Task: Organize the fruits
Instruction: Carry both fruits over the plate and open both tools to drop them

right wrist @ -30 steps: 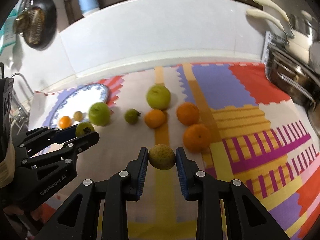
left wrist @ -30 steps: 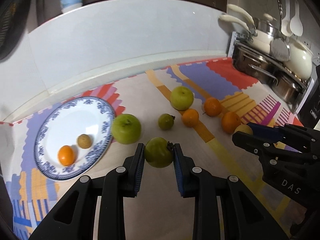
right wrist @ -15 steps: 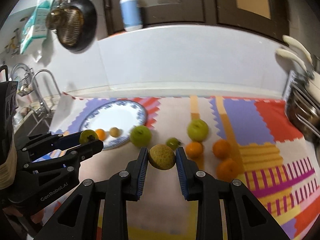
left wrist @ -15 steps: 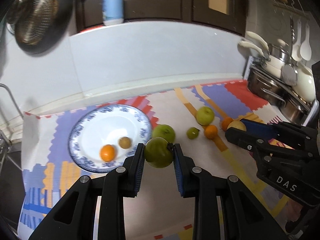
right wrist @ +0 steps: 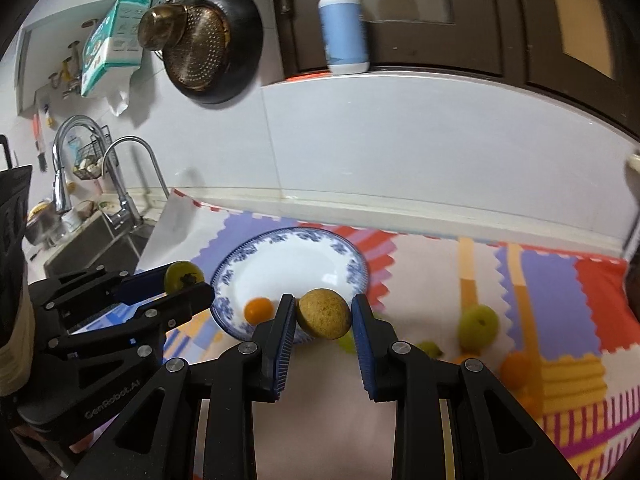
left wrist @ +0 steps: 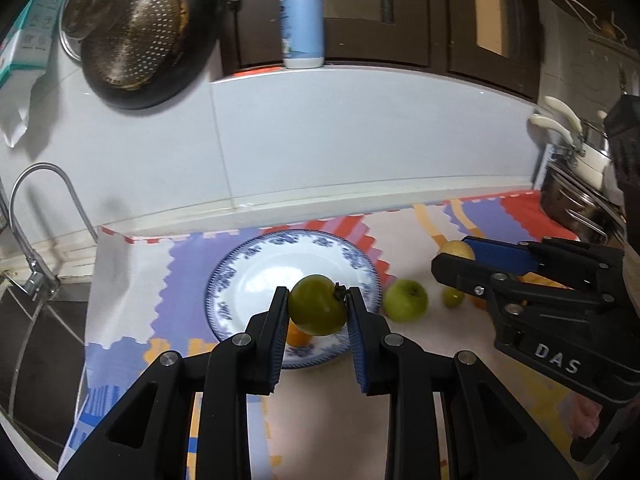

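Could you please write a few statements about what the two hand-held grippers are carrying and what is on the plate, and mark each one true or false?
1. The left hand-held gripper is shut on a green fruit. True.
2. The right hand-held gripper is open with nothing in it. False: it is shut on a yellow-brown fruit.
3. A small orange fruit lies on the blue-and-white plate. True.
4. The green apple sits on the plate. False: it rests on the patterned mat, beside the plate's rim.
5. A blue pump bottle stands on the ledge behind the counter. True.
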`<state>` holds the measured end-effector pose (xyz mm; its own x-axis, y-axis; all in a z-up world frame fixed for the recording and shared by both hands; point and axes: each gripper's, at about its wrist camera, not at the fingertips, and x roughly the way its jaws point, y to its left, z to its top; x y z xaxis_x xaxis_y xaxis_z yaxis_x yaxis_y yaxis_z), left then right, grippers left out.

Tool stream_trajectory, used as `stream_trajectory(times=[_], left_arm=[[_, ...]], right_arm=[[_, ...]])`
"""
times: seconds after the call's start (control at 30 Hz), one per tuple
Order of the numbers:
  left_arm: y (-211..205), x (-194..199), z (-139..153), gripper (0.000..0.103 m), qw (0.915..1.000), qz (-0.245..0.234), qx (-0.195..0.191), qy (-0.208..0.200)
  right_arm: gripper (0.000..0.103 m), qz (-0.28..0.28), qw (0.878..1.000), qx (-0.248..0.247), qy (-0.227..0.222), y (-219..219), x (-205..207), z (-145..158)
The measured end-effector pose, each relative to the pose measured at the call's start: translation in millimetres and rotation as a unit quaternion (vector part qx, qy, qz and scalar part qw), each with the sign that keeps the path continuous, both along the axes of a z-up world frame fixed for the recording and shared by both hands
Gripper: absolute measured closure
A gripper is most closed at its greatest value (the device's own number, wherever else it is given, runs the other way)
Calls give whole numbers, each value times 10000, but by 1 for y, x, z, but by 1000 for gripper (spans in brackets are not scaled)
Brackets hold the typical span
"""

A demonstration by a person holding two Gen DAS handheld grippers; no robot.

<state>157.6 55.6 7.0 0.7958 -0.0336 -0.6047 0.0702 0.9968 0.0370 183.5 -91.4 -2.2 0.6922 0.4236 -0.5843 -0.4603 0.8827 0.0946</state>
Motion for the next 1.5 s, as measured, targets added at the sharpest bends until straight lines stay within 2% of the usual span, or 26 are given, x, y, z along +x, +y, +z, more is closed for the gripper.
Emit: stream_trajectory(times=[0.2,0.37,0.63,1.07,1.3,1.5], left_arm=[[20,15,-3,74,9997,225,106,-8],[37,32,-12,74,9993,351,24,123],[57,66,-35,74,9987,280,-102,413],[75,118,-80,75,9912,64,-216,1301],[75,121,-91,74,9913,33,-31,1319],[75,121,-93,73,9916,58,37,1291]], right_arm=[[73,145,9998,-78,79,25,26,-5],[73,245,9995,-172,126,45,47,-9],[73,312,9979,-344,449,73,77,-28],[73,342,9907,-787,1054,104,113,-75],[73,322,9878,-908,1223,108,122,-90],[73,297,9884,-922,1169,106,122,-92]])
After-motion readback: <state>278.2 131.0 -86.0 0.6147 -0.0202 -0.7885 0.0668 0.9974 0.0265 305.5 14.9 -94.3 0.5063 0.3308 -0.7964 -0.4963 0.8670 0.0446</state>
